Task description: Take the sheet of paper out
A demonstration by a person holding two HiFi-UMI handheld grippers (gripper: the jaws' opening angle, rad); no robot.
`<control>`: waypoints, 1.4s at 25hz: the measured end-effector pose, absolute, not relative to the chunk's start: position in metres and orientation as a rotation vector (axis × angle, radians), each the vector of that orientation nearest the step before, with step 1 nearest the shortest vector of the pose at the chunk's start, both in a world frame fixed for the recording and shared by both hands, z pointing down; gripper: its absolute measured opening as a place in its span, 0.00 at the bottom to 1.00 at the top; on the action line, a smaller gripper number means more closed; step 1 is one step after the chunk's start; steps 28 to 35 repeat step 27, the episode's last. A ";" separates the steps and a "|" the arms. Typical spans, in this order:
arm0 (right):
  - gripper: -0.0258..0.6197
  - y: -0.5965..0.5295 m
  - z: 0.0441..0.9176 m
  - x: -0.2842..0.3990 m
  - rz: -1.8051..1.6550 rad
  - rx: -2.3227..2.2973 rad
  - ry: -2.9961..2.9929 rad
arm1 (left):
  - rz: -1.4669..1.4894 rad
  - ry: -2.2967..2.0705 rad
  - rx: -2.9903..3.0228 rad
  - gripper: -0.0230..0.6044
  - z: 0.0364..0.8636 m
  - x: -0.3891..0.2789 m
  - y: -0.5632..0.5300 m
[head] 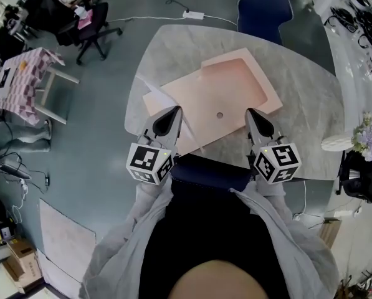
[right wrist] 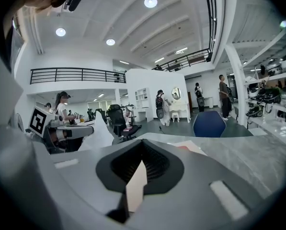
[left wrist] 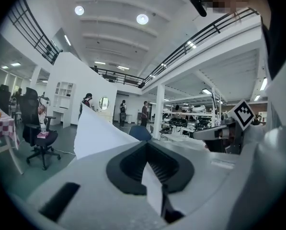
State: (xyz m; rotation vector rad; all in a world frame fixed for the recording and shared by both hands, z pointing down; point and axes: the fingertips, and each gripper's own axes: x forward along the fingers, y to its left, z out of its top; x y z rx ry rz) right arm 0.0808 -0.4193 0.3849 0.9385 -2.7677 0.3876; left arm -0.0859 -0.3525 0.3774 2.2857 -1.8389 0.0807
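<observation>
The left gripper [head: 174, 111] had its jaws clamped together on the white sheet of paper [left wrist: 96, 135], which stuck out past the left edge of the flat peach-pink paper folder [head: 226, 89] on the rounded grey marble-patterned table [head: 301, 101]. The right gripper [head: 250, 112] was pinched shut on the folder's near edge. Bare tabletop lay to the right and beyond the folder, and a dark blue chair [head: 265, 5] stood at the far rim. The folder hid how much of the sheet lay inside it, and the person's body covered part of the table's near edge.
</observation>
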 end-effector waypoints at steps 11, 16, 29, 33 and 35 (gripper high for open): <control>0.05 -0.417 0.390 0.080 0.377 0.946 -2.745 | 0.059 -1.804 2.296 0.04 0.380 -0.081 -0.357; 0.05 -0.418 0.392 0.082 0.387 0.955 -2.739 | 0.064 -1.787 2.304 0.04 0.381 -0.078 -0.358; 0.05 -0.415 0.395 0.083 0.401 0.973 -2.731 | 0.069 -1.760 2.321 0.04 0.382 -0.076 -0.358; 0.05 -0.415 0.395 0.083 0.401 0.973 -2.731 | 0.069 -1.760 2.321 0.04 0.382 -0.076 -0.358; 0.05 -0.415 0.395 0.083 0.401 0.973 -2.731 | 0.069 -1.760 2.321 0.04 0.382 -0.076 -0.358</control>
